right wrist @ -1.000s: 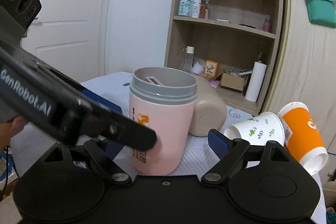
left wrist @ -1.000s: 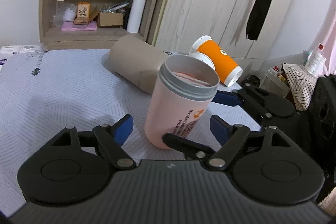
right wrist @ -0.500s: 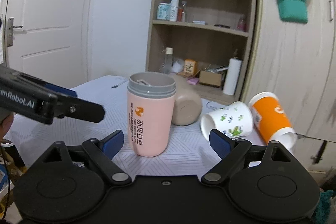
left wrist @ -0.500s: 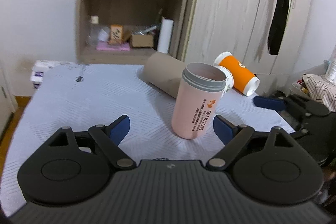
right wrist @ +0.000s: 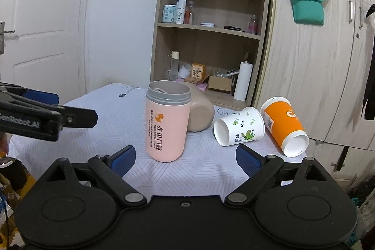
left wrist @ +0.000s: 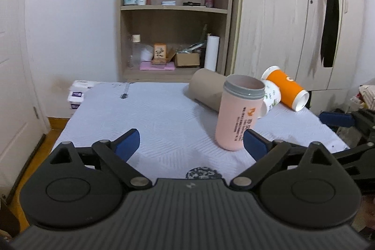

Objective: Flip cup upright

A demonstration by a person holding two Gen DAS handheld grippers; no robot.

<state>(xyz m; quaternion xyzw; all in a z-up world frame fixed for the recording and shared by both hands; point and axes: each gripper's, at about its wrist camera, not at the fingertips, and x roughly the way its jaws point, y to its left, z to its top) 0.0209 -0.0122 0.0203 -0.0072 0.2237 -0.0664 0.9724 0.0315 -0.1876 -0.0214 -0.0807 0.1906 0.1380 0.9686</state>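
The pink cup [right wrist: 166, 123] stands upright on the white-covered counter [right wrist: 117, 109], mouth up, toward its right edge. Both the left tongs [left wrist: 191, 143] and the right tongs [right wrist: 185, 161] are spread apart, holding nothing. Behind it lie a tan cup [right wrist: 201, 116], a leaf-print cup [right wrist: 239, 129] and an orange cup [right wrist: 283, 124], all on their sides
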